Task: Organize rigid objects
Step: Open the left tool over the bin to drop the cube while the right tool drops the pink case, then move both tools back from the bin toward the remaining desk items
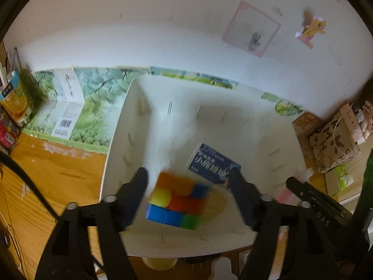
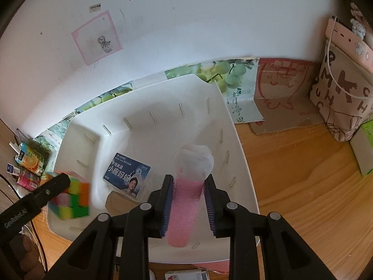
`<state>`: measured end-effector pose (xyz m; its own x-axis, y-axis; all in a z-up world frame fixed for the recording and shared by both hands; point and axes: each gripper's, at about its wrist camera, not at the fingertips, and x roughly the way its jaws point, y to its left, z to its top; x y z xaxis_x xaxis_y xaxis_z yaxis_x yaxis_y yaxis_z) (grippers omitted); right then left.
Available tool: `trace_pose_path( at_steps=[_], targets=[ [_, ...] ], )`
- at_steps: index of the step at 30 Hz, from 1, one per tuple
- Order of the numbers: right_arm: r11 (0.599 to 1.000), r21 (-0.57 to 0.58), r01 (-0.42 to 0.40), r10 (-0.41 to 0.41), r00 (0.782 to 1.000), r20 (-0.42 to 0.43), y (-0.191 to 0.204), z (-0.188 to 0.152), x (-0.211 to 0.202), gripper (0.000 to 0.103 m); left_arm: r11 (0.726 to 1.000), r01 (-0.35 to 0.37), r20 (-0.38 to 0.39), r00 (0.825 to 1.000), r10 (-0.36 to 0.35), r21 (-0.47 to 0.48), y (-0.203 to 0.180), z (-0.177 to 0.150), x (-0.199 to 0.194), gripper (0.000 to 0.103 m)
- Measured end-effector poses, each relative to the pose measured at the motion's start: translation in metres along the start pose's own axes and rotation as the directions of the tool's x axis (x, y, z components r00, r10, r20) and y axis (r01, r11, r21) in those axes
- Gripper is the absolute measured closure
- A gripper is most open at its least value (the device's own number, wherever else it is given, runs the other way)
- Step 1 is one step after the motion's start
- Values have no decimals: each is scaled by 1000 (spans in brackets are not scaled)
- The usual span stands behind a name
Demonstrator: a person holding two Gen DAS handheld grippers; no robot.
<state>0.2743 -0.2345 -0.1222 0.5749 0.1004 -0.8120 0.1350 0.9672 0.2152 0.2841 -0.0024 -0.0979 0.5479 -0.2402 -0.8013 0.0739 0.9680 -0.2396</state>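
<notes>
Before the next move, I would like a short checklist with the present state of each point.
1. Left gripper free of puzzle cube: ok, fingers stand apart from it.
2. Cube inside white bin: cannot tell, it is blurred and its resting place is unclear.
3. Right gripper holds pink bottle: ok, pads press on both sides.
4. Bottle over the bin: ok.
5. Free floor in bin for the bottle: ok, bare area beside blue packet.
</notes>
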Motion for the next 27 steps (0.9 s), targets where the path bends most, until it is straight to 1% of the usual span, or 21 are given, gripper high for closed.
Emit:
trace_pose_path(
  at_steps=[2,3,5,8,12,15,19,22,27],
  targets=[
    [1000,1,0,0,1000,-1,-1,0,0,66,1000,0,12,1000,0,13,-1,1,-3,20],
    [1000,1,2,-2,1000,2,-1,0,-1,63,1000,-1,12,1000,1,17,-2,2,-5,20],
    [1000,2,1,-1,1000,11,-1,0,-3,55,1000,-1,16,1000,1,11,-2,2,-8,20],
    [1000,1,-7,7,1000,27,0,0,-9,47,1000,2,34,999,-2,4,-1,1,-16,20],
    [1000,-7,-23,24,998,56,3,0,-23,45,1000,4,76,997,-5,3,-1,0,-34,20],
    [999,-10,-31,32,996,86,5,0,-36,41,1000,10,110,994,-10,2,-2,-2,-50,20],
    [999,-26,-40,43,989,142,8,-3,-60,39,1000,19,161,987,-20,7,-2,-6,-74,20],
    [998,-26,-49,53,982,181,10,-7,-77,35,1000,20,204,979,-24,18,-3,-9,-94,20],
    [997,-29,-64,70,969,239,13,-17,-104,32,999,12,281,959,-21,35,-5,-19,-126,20]
  ],
)
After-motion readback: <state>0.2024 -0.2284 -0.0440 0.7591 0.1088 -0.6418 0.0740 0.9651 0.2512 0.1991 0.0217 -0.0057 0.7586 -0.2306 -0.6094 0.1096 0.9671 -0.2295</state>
